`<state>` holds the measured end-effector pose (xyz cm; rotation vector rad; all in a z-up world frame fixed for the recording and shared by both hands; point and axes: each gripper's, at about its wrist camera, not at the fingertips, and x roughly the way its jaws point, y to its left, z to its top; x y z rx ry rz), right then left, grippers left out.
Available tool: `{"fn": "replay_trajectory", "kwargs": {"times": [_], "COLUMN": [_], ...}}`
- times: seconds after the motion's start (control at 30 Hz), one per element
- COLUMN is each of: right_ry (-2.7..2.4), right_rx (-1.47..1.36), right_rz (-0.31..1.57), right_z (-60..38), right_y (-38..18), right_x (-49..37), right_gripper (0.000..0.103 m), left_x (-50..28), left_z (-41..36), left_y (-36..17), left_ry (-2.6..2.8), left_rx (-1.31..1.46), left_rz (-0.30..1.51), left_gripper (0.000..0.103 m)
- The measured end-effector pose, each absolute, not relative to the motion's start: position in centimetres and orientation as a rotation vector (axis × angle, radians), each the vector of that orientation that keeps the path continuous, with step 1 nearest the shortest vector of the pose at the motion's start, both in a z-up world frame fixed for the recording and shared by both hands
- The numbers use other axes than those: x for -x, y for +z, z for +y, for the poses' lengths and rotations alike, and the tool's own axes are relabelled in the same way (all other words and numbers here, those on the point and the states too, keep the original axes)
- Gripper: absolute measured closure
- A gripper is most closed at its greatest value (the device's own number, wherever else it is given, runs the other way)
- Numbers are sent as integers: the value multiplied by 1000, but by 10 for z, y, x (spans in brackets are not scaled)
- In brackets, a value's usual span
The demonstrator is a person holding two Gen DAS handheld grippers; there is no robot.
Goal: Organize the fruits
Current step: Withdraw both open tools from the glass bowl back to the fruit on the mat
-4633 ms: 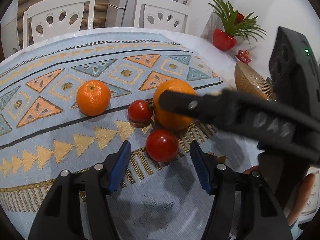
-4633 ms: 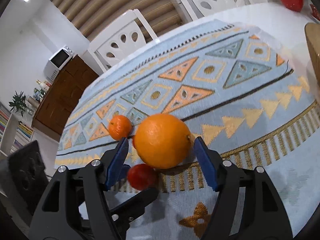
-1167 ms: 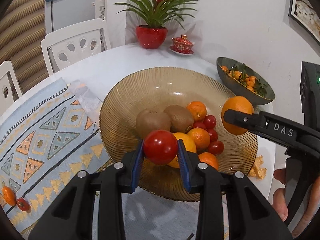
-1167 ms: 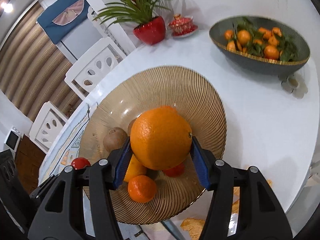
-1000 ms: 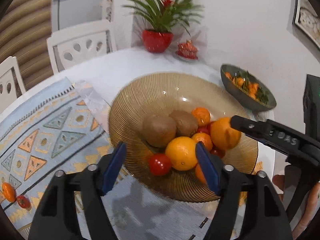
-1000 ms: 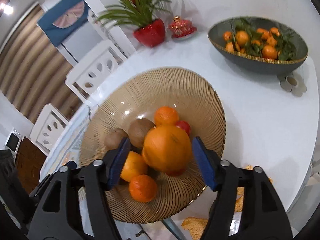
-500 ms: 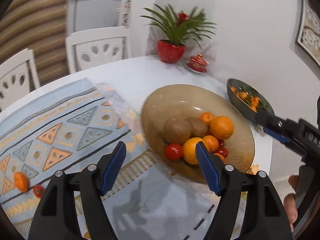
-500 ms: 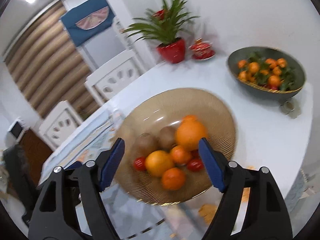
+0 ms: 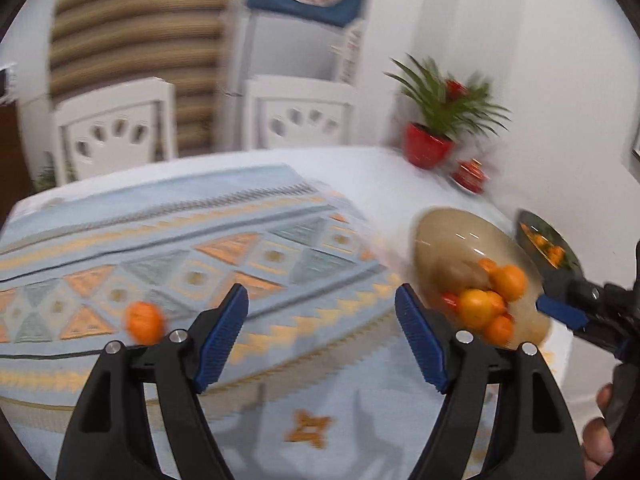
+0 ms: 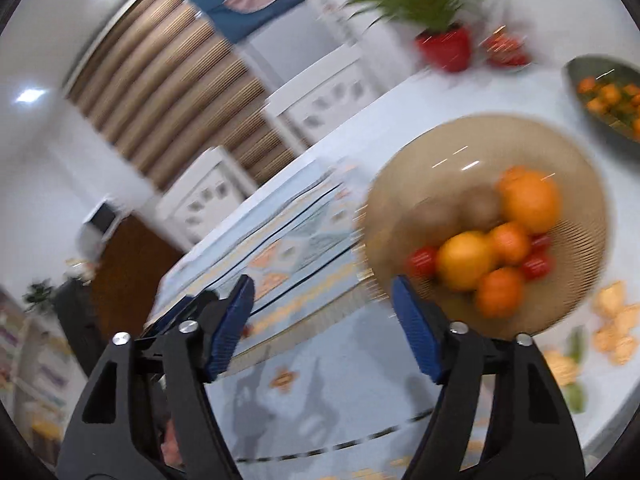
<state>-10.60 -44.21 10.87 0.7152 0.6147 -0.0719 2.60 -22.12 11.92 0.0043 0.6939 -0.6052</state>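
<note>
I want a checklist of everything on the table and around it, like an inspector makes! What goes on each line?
Surface: white table with a patterned blue cloth over part of it.
Job's things: amber glass bowl holds oranges, tomatoes and two brown fruits; one small orange lies alone on the cloth.
Clutter: orange peel scraps on the table beside the amber bowl.
Grippers: left gripper open and empty, its jaws just opened wider; right gripper open and empty, its jaws just narrowed a little.
Cables: nothing seen.
Surroundings: dark bowl of small oranges, red potted plant, small red lidded dish, white chairs, striped blind.
</note>
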Motion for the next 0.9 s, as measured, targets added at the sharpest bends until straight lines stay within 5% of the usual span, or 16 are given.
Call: {"fn": "replay_trajectory", "kwargs": {"times": [0.33,0.9], "right_ry": [-1,98], "right_rx": [-581,-199], "right_rz": [762,883], "right_z": [-366,-243], "right_y": [84,24], "right_x": [31,-57], "right_gripper": [37,44], "left_x": [-78,-134], "left_z": [-111,-107], "left_y": [103,28], "left_ry": [-430,-463], "left_rx": [85,171], "left_rz": [734,927], "left_gripper": [28,30]}}
